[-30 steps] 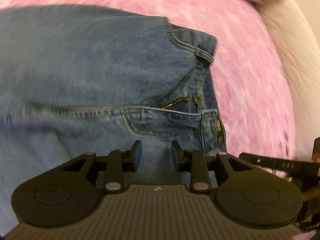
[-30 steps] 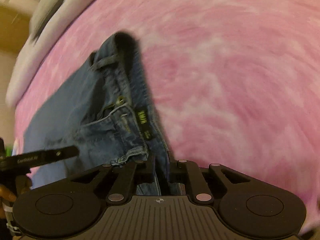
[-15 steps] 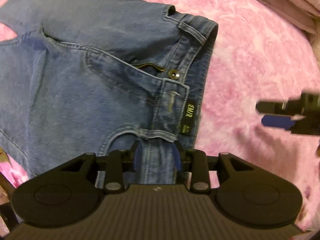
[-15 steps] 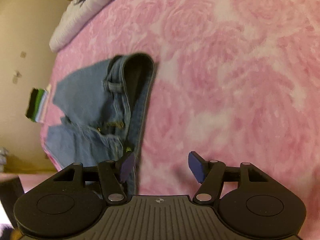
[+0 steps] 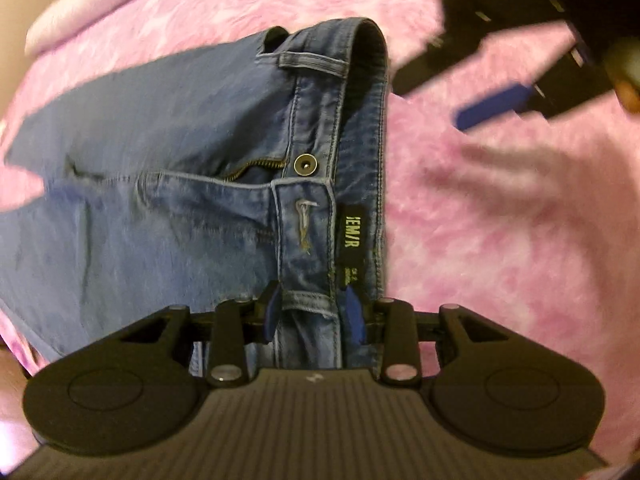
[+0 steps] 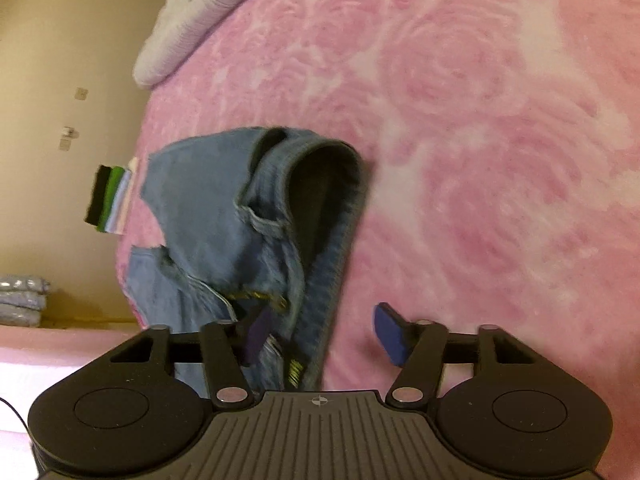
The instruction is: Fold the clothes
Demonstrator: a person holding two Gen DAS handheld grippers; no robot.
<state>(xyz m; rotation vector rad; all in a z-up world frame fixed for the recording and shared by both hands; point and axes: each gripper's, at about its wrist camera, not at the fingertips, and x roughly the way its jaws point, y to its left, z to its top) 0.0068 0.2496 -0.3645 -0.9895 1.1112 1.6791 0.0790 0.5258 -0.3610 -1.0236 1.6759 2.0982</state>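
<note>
Left claw straddling the denim waistband, right claw spread wide over the pink blanket.

Your left gripper (image 5: 310,314) has its blue-padded fingers either side of the jeans (image 5: 168,184) at the near end of the waistband; whether they actually pinch the cloth, you can't tell from here. The jeans lie flat on the plush, rose-patterned pink blanket (image 6: 480,128), waistband gaping in a soft loop at the far end, round metal button (image 5: 305,165) undone, brass zipper teeth showing, black label (image 5: 353,236) with yellow-green lettering just right of the buttonhole. Your right gripper (image 6: 324,336) hangs above the waistband's near end, jaws well apart, nothing between them. Its blurred black frame crosses the far right corner of the left view. A ribbed white pillow (image 6: 192,12) lies far left.
</note>
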